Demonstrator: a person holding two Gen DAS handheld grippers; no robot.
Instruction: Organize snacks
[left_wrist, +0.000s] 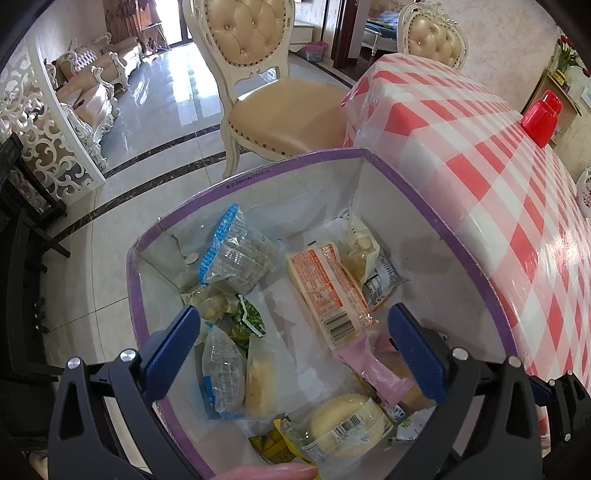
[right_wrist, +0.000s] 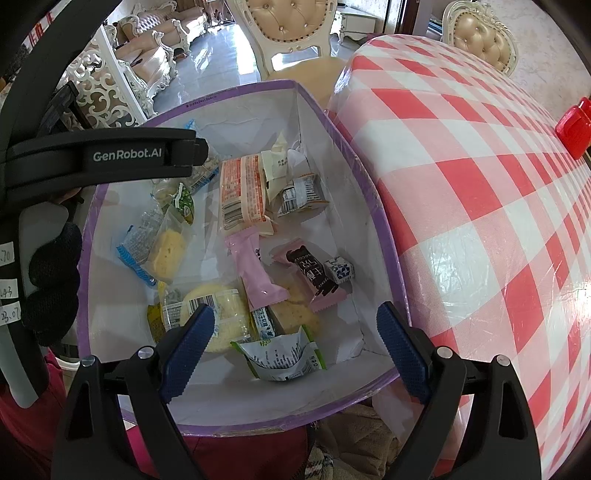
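A purple-rimmed white box (left_wrist: 424, 192) (right_wrist: 373, 199) sits beside the table and holds several wrapped snacks. Among them are an orange-printed pack (left_wrist: 325, 284) (right_wrist: 242, 192), a blue-edged clear bag (left_wrist: 232, 254), a round pale cake (left_wrist: 345, 424) (right_wrist: 221, 317), a pink wrapper (right_wrist: 256, 273) and a green-white packet (right_wrist: 284, 354). My left gripper (left_wrist: 295, 354) hangs open over the box with nothing between its blue fingers. My right gripper (right_wrist: 295, 339) is open too, above the box's near side, empty. The left device's black body (right_wrist: 110, 155) crosses the right wrist view.
A table with a red-and-white checked cloth (left_wrist: 498, 155) (right_wrist: 498, 184) lies right of the box, with a red container (left_wrist: 541, 118) (right_wrist: 574, 125) on it. A cream padded chair (left_wrist: 280, 110) stands behind. A gloved hand (right_wrist: 51, 280) is at the left.
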